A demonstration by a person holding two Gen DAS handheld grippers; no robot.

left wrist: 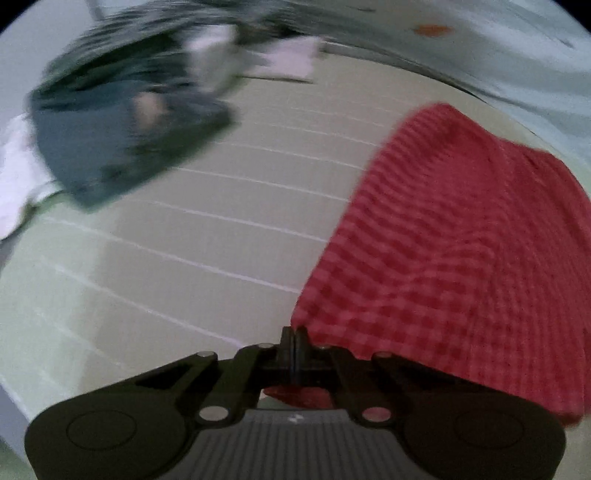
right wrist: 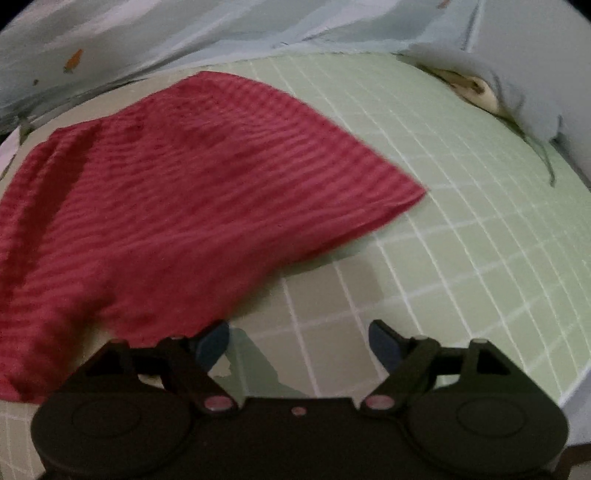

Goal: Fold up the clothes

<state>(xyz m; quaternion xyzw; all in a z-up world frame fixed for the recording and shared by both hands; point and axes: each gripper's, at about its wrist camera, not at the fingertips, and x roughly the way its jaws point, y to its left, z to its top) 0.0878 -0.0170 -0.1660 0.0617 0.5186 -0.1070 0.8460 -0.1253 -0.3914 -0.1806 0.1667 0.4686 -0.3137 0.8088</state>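
**Left gripper clamped on red cloth, right gripper released**

- Left gripper: fingers pressed together, pinching the near corner of the red checked cloth. A bit of red fabric shows below the fingers, next to the gripper body.
- From that pinch the cloth spreads up and to the right in the left wrist view, rippled and partly raised off the surface. Frame is motion-blurred.
- Right gripper: jaws spread wide, nothing between them. Blue fingertips sit just above the green grid mat.
- Right wrist view: red checked cloth covers the left half of the frame. Its near edge lies just beside the left fingertip; cannot tell whether they touch. One corner points right, resting on the mat.
- The mat covers the surface under the cloth; white grid lines are visible in both views.
- Left wrist view, upper left: a dark blue-grey garment heaped on the mat, well apart from the red cloth. White fabric lies at its left edge. Both heavily blurred.
- Far side of the mat: pale light-blue sheet with small orange marks.
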